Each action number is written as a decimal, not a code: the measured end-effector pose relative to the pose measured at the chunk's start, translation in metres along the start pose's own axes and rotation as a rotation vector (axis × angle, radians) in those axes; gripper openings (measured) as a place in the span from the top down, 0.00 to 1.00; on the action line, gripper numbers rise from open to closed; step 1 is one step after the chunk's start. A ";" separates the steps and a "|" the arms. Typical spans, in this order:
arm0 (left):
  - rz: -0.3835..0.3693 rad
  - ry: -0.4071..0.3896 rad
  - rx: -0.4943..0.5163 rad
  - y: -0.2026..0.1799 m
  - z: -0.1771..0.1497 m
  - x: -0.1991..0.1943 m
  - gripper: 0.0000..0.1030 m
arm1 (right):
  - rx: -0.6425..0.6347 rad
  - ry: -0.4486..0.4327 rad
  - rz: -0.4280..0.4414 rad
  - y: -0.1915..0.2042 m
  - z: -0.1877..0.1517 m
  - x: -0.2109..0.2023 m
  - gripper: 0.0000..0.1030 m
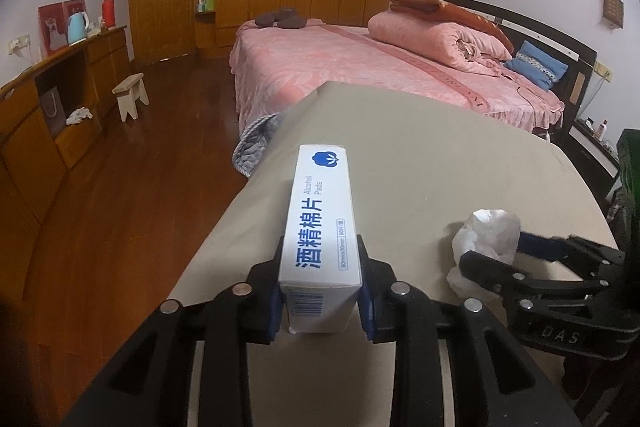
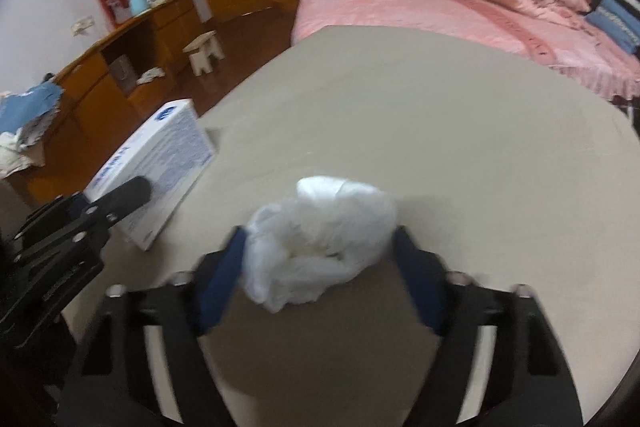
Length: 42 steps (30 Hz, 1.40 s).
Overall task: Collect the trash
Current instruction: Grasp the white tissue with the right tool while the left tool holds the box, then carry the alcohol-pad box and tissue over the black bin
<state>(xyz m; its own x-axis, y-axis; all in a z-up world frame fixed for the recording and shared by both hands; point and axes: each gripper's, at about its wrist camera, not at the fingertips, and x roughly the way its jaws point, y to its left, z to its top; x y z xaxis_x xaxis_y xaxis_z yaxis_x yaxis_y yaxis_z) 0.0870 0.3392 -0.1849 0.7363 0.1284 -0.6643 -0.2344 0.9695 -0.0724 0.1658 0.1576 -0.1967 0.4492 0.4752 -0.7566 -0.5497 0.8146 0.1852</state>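
**Presently: wad between right-hand jaws, box held in left**

Item 1. Crumpled white wad (image 2: 320,239), plastic or tissue, lying on the beige table (image 2: 440,115). It sits squarely between the right gripper (image 2: 318,247) fingers, straight ahead, and fills almost the whole gap. Jaws about half open; the view is blurred, so I cannot tell whether the blue pads (image 2: 224,267) press it yet. Closing looks like the step in hand.

Item 2. Alcohol-pad box (image 1: 320,227), clamped at its near end by the left gripper (image 1: 320,303), long axis pointing away along the fingers, far end over the table. It sits to the left of the wad.
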 end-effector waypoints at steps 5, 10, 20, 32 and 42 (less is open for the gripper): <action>0.003 -0.001 0.000 0.001 -0.001 0.001 0.71 | -0.023 -0.024 0.018 0.003 0.003 -0.013 0.63; -0.005 -0.012 -0.005 -0.001 -0.002 -0.002 0.71 | -0.020 -0.033 0.027 -0.001 0.005 -0.025 0.68; -0.019 -0.019 -0.003 -0.016 0.001 -0.015 0.71 | 0.003 -0.092 0.014 -0.017 0.011 -0.060 0.68; -0.056 -0.050 0.020 -0.057 0.017 -0.042 0.71 | 0.020 -0.168 -0.032 -0.043 0.011 -0.113 0.68; -0.099 -0.090 0.065 -0.110 0.037 -0.078 0.71 | 0.031 -0.255 -0.063 -0.069 0.009 -0.173 0.68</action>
<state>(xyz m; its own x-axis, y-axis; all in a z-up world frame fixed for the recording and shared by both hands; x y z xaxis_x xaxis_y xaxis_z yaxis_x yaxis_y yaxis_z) 0.0792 0.2305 -0.0978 0.8082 0.0468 -0.5871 -0.1182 0.9894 -0.0839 0.1321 0.0225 -0.0726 0.6470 0.4886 -0.5854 -0.4948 0.8531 0.1652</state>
